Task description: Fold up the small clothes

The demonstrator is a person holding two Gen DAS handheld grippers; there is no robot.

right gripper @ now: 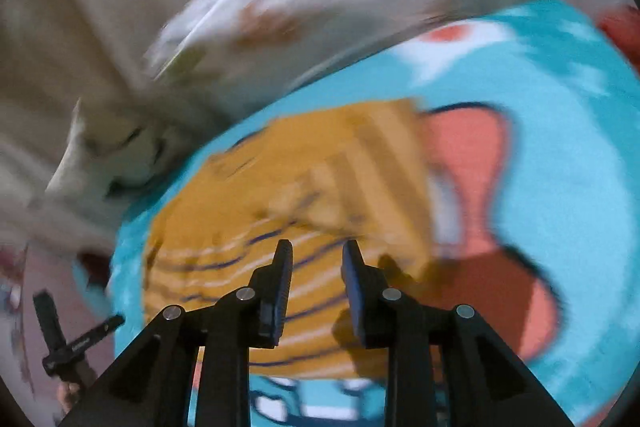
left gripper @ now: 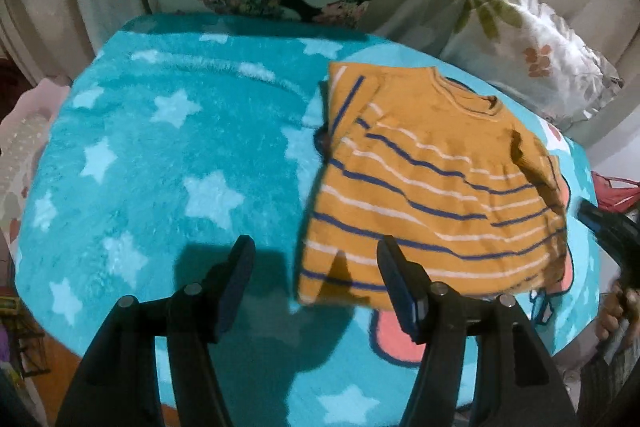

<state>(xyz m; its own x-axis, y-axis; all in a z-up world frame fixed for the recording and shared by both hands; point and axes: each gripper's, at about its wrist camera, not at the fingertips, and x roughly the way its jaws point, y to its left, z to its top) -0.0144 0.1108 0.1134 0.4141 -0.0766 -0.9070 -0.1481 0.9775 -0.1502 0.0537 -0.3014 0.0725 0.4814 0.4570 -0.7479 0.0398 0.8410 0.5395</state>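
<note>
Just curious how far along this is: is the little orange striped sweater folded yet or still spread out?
Partly folded. The sweater lies mostly flat on the blanket, with one sleeve turned in over its body.

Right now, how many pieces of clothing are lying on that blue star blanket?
1. A single mustard striped sweater lies flat toward the right side of the blue star blanket, just ahead of both open pairs of fingers. Anything beyond the blanket's edges is out of view.

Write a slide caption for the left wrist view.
Open left gripper hovers beside a striped orange sweater on a star-patterned blanket.
</note>
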